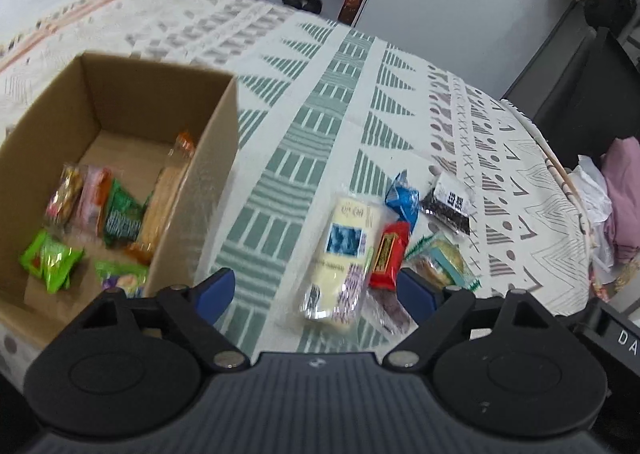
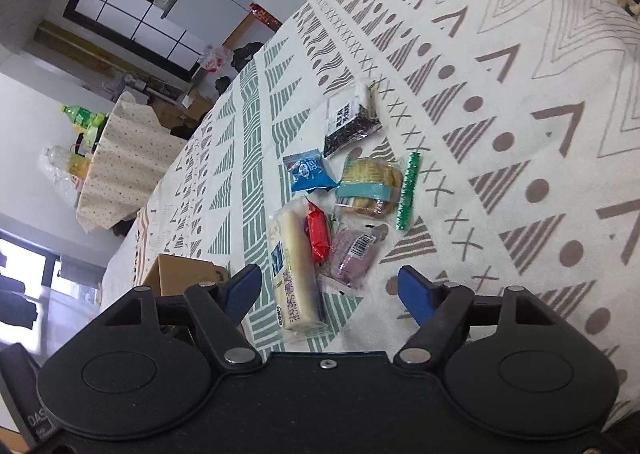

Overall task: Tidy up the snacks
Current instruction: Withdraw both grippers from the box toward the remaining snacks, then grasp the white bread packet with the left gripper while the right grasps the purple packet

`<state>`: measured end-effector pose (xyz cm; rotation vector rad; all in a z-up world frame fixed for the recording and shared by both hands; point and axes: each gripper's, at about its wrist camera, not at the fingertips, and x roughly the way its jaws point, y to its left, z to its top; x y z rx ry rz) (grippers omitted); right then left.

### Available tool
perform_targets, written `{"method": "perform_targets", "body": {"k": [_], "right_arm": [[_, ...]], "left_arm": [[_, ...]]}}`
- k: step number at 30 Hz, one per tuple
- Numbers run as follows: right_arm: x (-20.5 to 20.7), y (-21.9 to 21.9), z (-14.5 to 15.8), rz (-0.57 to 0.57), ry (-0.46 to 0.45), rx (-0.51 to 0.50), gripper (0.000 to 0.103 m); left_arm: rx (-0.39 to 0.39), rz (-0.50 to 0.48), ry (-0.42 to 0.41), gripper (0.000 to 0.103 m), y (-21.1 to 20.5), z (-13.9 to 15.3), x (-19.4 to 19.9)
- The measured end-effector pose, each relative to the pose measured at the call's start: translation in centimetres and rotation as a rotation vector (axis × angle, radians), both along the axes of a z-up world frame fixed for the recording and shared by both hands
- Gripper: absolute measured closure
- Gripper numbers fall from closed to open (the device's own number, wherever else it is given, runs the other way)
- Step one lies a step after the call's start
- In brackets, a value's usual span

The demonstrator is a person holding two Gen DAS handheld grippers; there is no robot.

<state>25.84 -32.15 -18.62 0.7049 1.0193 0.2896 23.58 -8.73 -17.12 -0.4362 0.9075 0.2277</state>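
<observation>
both grippers spread, nothing between the pads, nothing held.

left gripper (image 1: 316,292): blue fingers (image 1: 218,290) stand wide over the patterned cloth (image 1: 320,102). the long cream snack pack (image 1: 344,258) lies flat on the cloth in the gap, nearer the right-side finger, not touched. the red packet (image 1: 389,256) lies just beside it, its lower end right next to that finger's tip; contact can't be told. a purple pack (image 1: 390,310) is partly hidden by the same finger. blue packet (image 1: 404,202), black-and-white packet (image 1: 450,206) and biscuit pack (image 1: 444,262) lie further out, clear of the fingers.

cardboard box (image 1: 208,142) sits left of the gripper, open top, several wrapped snacks already inside.

right gripper (image 2: 330,292): fingers (image 2: 416,292) apart. same pile seen ahead. near end of the cream pack (image 2: 294,274) lies in the gap, close by the left-side finger. the purple pack (image 2: 352,254) is just ahead of the gap, apart from both pads.
</observation>
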Motion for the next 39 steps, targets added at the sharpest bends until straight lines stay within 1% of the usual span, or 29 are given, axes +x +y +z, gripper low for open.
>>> {"method": "perform_targets", "body": {"k": [4,8,12,16,17,21,24,26,29,31,32,33,34,35,36,38,39], "right_arm": [[0.8,0.3,-0.3,-0.017,0.014,-0.016,0.030],[1.4,-0.1,-0.7,-0.061,0.027,-0.022,0.030],[2.1,-0.5,-1.4,-0.100,0.053,-0.016,0.031],[2.8,-0.4,-1.8,-0.123,0.064,-0.013,0.033],[3.1,-0.3,-1.9,-0.126,0.067,-0.010,0.033],[4.7,0.5,-2.7,-0.125,0.093,-0.002,0.037],[5.3,1.3,-3.2,-0.109,0.110,-0.010,0.038],[5.5,1.6,-3.4,-0.098,0.120,-0.015,0.038],[5.8,1.4,-4.0,-0.102,0.149,-0.018,0.039],[6.0,1.5,-4.6,-0.098,0.176,-0.010,0.041],[6.0,1.6,-4.8,-0.091,0.184,-0.008,0.041],[6.1,1.7,-4.9,-0.086,0.185,-0.011,0.041],[6.2,1.9,-4.9,-0.081,0.182,-0.015,0.041],[6.3,2.0,-4.9,-0.078,0.180,-0.017,0.041],[6.5,2.2,-5.0,-0.078,0.182,-0.023,0.041],[6.7,2.6,-4.9,-0.070,0.178,-0.037,0.043],[6.8,2.9,-4.8,-0.062,0.174,-0.054,0.049]], "left_arm": [[0.031,0.000,-0.001,0.016,-0.4,-0.1,1.1],[0.044,0.007,-0.004,0.016,-0.8,-0.1,1.8],[0.029,0.014,-0.015,0.016,-1.3,0.1,1.7],[0.012,-0.001,0.017,0.016,-1.8,-1.3,2.6],[0.002,0.002,0.028,0.018,-1.7,-1.7,2.8],[-0.030,0.007,0.064,0.021,-1.4,-3.3,3.8],[-0.019,0.008,0.071,0.021,-1.3,-4.0,4.3],[-0.022,0.007,0.095,0.021,-1.2,-4.7,4.8],[-0.034,0.009,0.133,0.027,-1.1,-5.8,5.3],[-0.022,0.012,0.130,0.029,-1.2,-6.0,5.4],[-0.019,0.013,0.127,0.033,-1.2,-6.0,5.4],[-0.014,0.011,0.123,0.040,-1.2,-6.0,5.4],[-0.009,0.004,0.119,0.043,-1.2,-6.0,5.4],[-0.011,-0.007,0.113,0.053,-1.3,-5.8,5.4],[-0.016,-0.017,0.113,0.061,-1.3,-5.7,5.4],[-0.021,-0.020,0.118,0.065,-1.1,-5.5,5.4],[-0.030,-0.016,0.123,0.066,-0.9,-5.4,5.4]]}}
